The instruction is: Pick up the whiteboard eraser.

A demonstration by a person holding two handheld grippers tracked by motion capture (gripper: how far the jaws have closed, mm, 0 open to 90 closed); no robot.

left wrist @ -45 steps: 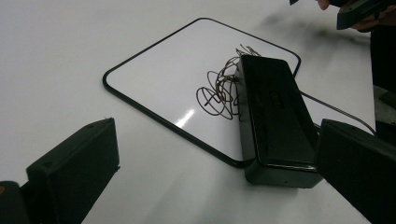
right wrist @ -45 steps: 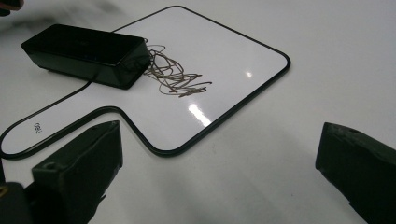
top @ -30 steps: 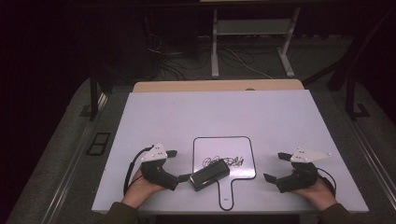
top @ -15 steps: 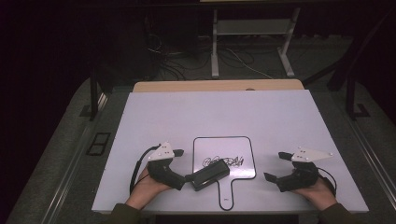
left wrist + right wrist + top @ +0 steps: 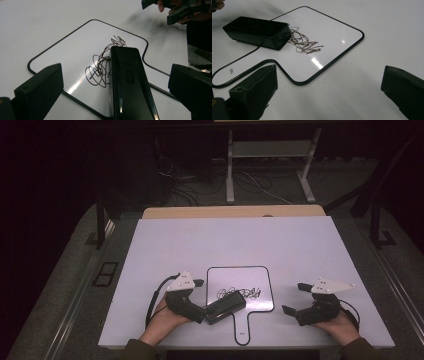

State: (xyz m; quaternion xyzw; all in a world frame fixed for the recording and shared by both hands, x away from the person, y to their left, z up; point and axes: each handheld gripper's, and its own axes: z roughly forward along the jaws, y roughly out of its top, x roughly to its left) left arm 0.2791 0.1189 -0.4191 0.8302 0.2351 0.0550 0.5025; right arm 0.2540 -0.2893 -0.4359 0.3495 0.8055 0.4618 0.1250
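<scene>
I have the black eraser (image 5: 130,82) lying on the whiteboard's (image 5: 260,277) near edge beside the scribble (image 5: 102,66), its long axis running straight out between my left gripper's (image 5: 200,312) parted jaws, while my right gripper (image 5: 290,302), also spread, sits well apart.

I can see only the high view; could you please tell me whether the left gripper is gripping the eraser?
Observer: No. In the left gripper view the left gripper's jaws stand wide open, with the eraser between them and a gap on each side.
Operator: Thank you. Does the eraser sit on the scribble?
Observer: Its far end covers one edge of the scribble; most of the lines show beside it on the board.
Operator: And the right gripper?
Observer: In the right gripper view the right gripper's jaws are open over bare table, short of the board.
</scene>
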